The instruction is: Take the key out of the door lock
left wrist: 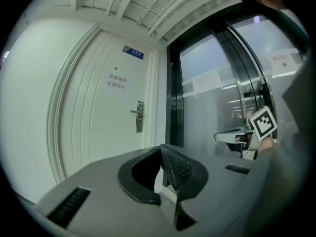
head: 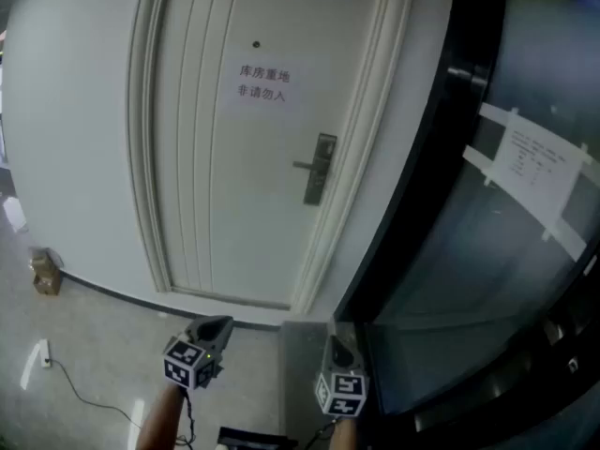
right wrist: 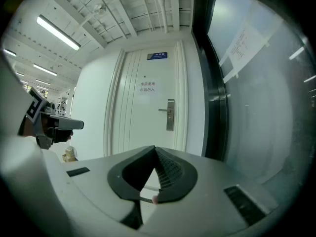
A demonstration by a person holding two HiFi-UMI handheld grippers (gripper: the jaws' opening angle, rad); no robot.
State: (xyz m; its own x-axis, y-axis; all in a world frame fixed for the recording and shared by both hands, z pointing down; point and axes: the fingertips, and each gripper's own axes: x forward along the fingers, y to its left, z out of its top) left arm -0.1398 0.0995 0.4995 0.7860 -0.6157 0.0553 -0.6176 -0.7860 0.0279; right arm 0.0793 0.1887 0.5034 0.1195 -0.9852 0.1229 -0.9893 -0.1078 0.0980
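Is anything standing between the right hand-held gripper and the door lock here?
Nothing visible does. The right hand-held gripper, jaws together, is held well short of the door lock, with only floor between. The key is too small to make out.

The floor [head: 112, 337] bears a small box [head: 44, 272] and cable [head: 46, 352].

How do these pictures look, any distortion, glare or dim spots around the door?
Head view: dim, bluish; door bows from wide-angle distortion. Left gripper view: strong fisheye, black corners, bright streaks on the glass. Right gripper view: fisheye too, bright ceiling lamp, door sharp.
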